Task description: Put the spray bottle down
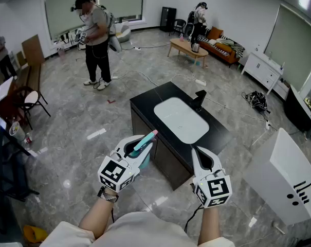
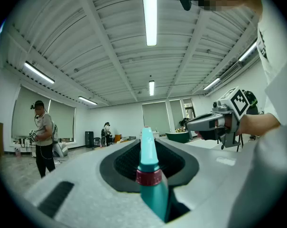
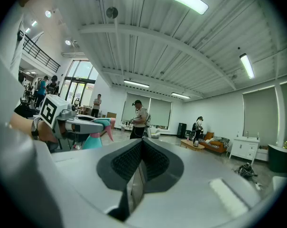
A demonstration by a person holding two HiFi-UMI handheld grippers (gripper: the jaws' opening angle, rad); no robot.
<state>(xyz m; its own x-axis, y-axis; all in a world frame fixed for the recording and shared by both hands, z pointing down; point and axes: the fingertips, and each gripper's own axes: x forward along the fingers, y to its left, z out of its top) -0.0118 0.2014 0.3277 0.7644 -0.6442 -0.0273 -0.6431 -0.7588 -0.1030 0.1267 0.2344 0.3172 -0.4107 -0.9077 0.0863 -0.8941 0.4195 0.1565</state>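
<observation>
A teal spray bottle (image 1: 143,144) with a pink nozzle sits between the jaws of my left gripper (image 1: 140,147), which is shut on it. It hangs in the air just off the near left corner of the black counter (image 1: 145,99). In the left gripper view the bottle (image 2: 150,184) stands upright between the pads, neck ring showing. My right gripper (image 1: 199,152) hovers over the counter's near edge, shut with nothing in it. Its jaws (image 3: 142,145) meet in the right gripper view, where the left gripper's bottle (image 3: 95,136) shows at the left.
The counter holds a white basin (image 1: 181,120) and a black tap (image 1: 199,99). A white panel (image 1: 286,181) leans at the right. One person (image 1: 96,42) stands at the back left, another (image 1: 199,19) by a low table (image 1: 187,49). Chairs (image 1: 26,99) stand at left.
</observation>
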